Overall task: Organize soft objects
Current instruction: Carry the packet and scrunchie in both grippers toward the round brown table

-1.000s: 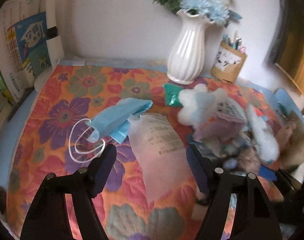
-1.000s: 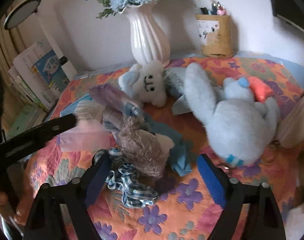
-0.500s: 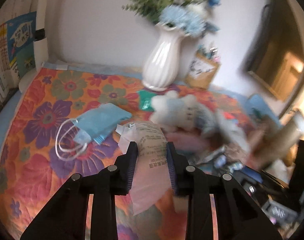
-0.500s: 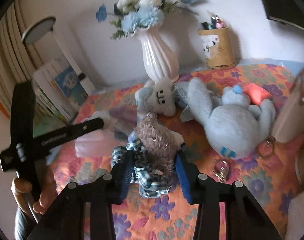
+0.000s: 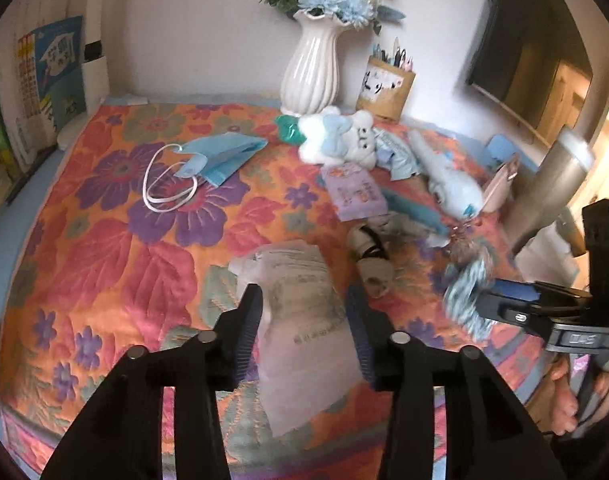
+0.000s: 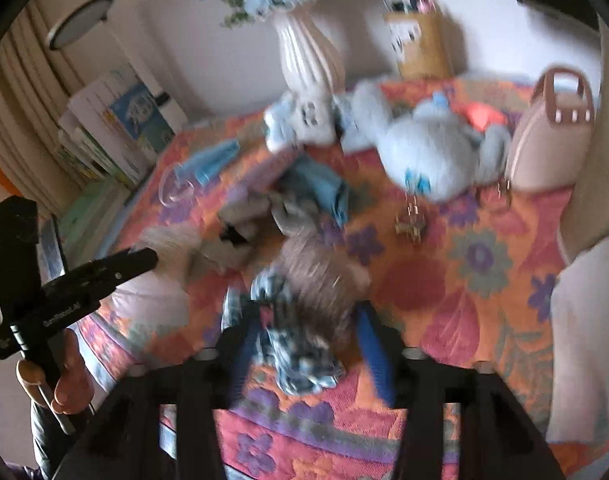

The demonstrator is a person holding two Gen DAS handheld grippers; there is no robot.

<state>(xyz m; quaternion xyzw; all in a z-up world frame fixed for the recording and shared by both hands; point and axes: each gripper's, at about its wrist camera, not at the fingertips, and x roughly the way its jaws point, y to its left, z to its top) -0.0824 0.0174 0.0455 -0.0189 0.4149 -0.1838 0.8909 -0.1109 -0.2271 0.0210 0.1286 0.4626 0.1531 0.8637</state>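
Note:
My left gripper [image 5: 304,320] points down at a pale translucent pouch [image 5: 300,280] lying on the floral cloth [image 5: 104,240] near the front edge. Its jaws are opening, the pouch lies between them, and the pads stand just off its sides. My right gripper [image 6: 308,332] is opening too, with a brown plush [image 6: 316,276] in blue checked cloth [image 6: 300,356] between its fingers, resting on the cloth; that view is blurred. A white-and-blue plush [image 5: 340,138] and a light blue bunny [image 6: 436,152] lie further back.
A blue face mask [image 5: 220,152] lies at the left and a purple packet [image 5: 352,190] in the middle. A white vase [image 5: 310,72] and pen holder [image 5: 384,88] stand by the wall, books [image 5: 44,80] at the left, a beige bag [image 6: 552,140] at the right.
Both grippers closed on their items half a second ago and drew them toward the front edge. Now both pairs of jaws stand wider apart again.

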